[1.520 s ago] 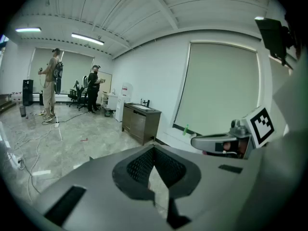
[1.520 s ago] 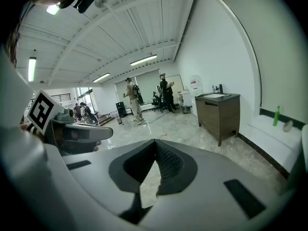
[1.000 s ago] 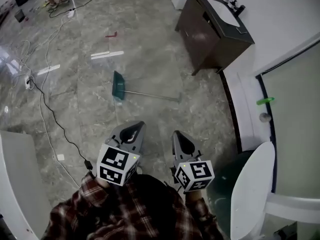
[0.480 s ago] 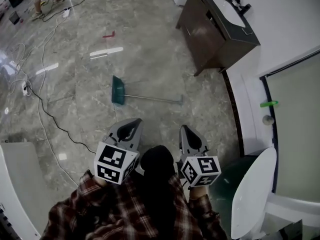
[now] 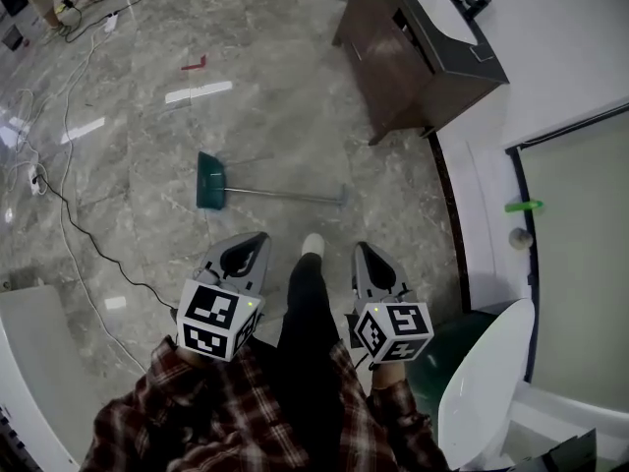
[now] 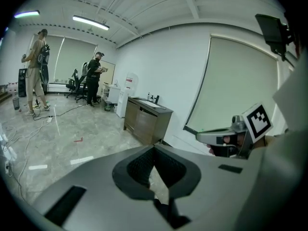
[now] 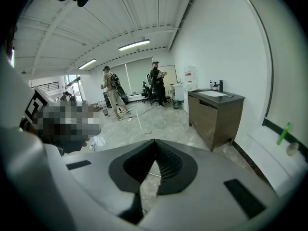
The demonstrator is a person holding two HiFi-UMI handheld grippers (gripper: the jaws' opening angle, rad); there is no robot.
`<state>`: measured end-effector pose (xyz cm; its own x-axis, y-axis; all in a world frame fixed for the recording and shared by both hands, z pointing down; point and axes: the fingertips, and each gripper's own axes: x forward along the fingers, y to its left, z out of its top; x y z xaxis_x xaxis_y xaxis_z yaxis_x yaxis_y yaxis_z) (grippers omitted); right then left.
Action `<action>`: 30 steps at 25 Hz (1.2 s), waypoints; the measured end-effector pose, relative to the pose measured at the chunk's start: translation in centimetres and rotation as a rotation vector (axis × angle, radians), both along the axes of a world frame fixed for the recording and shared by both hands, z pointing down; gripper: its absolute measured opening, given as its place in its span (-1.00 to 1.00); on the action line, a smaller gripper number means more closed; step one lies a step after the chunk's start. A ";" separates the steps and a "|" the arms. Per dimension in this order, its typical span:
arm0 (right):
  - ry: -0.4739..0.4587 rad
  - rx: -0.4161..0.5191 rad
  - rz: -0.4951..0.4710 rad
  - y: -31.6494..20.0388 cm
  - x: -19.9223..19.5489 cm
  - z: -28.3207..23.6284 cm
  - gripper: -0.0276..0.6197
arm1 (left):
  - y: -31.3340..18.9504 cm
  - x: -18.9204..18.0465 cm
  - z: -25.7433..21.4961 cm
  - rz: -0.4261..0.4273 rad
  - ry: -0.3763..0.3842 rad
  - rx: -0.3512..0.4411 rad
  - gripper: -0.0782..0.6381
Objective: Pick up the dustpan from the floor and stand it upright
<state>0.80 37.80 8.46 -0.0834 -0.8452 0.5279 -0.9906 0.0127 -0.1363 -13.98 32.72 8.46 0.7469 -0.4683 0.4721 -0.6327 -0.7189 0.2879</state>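
The green dustpan [image 5: 209, 181] lies flat on the marble floor, and its long metal handle [image 5: 285, 195] points right. In the head view it sits a step ahead of both grippers, untouched. My left gripper [image 5: 248, 247] hovers short of it, near the pan end, with its jaws together and nothing between them. My right gripper [image 5: 366, 256] is level with the left, nearer the handle's free end, also shut and empty. In the left gripper view the jaw tips [image 6: 154, 147] meet. The right gripper view shows the same at its tips [image 7: 155, 141].
A dark wooden vanity [image 5: 413, 62] with a sink stands ahead on the right. A white toilet [image 5: 484, 382] is close at my right. Cables [image 5: 61, 209] trail across the floor on the left. My leg and shoe [image 5: 313, 247] reach forward between the grippers. People stand far off [image 6: 33, 71].
Both grippers and the view have advanced toward the dustpan. A leg has stepped forward between the grippers. The jaws stayed shut.
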 end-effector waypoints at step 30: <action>-0.123 -0.196 -0.157 -18.0 17.0 10.7 -0.88 | -14.3 16.1 9.3 -0.199 -0.101 -0.167 -0.78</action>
